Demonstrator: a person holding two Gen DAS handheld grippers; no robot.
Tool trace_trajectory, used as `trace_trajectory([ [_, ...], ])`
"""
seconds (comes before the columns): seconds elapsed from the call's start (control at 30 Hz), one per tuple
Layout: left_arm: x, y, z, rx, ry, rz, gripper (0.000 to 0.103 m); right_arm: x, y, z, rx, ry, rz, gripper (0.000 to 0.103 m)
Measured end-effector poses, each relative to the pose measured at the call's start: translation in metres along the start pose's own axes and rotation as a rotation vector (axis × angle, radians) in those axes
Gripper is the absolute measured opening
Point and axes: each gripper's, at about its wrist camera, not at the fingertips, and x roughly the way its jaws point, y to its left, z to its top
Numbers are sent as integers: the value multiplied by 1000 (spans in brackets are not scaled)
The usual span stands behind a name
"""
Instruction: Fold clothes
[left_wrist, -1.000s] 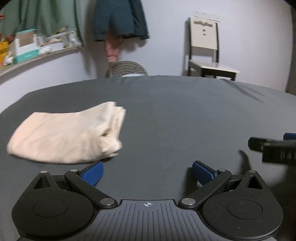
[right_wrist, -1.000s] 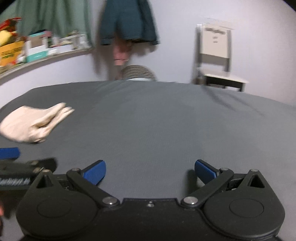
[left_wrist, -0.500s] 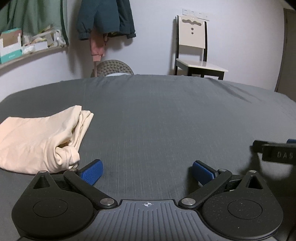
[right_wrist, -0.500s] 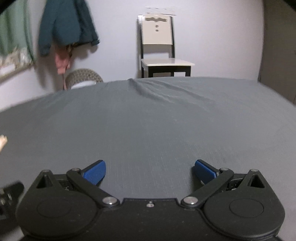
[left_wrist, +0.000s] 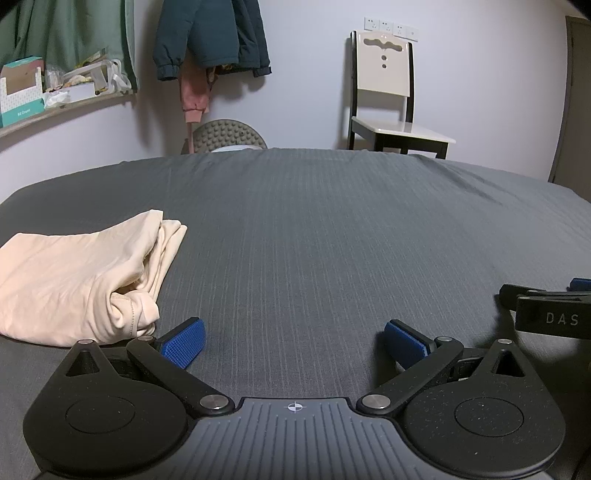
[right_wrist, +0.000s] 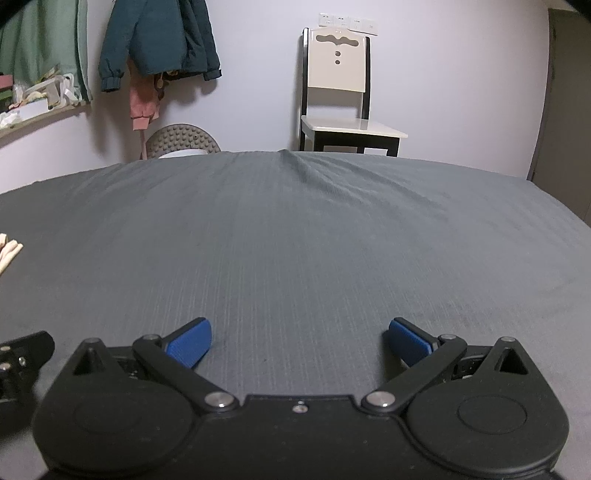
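Bedding, a dark grey ribbed bed cover (left_wrist: 314, 236), carries the folded cream cotton garment (left_wrist: 74, 280) at its left side. Left gripper (left_wrist: 291, 341) and right gripper (right_wrist: 299, 341), both spread and empty, have swung right of it; folding appears complete.

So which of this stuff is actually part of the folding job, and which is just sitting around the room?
Part of the job:
- cream garment, folded on the grey sheet
- left tool, open, empty
- right tool, open, empty

Just lying about:
- chair
- teal jacket hanging on the wall
- pink garment under it
- boxes on the shelf
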Motion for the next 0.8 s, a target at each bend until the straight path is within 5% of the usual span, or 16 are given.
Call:
trace_trajectory([
  [0.8, 0, 1, -2, -1, -2, 1, 103, 0, 7, 1, -12, 0, -1, 103],
])
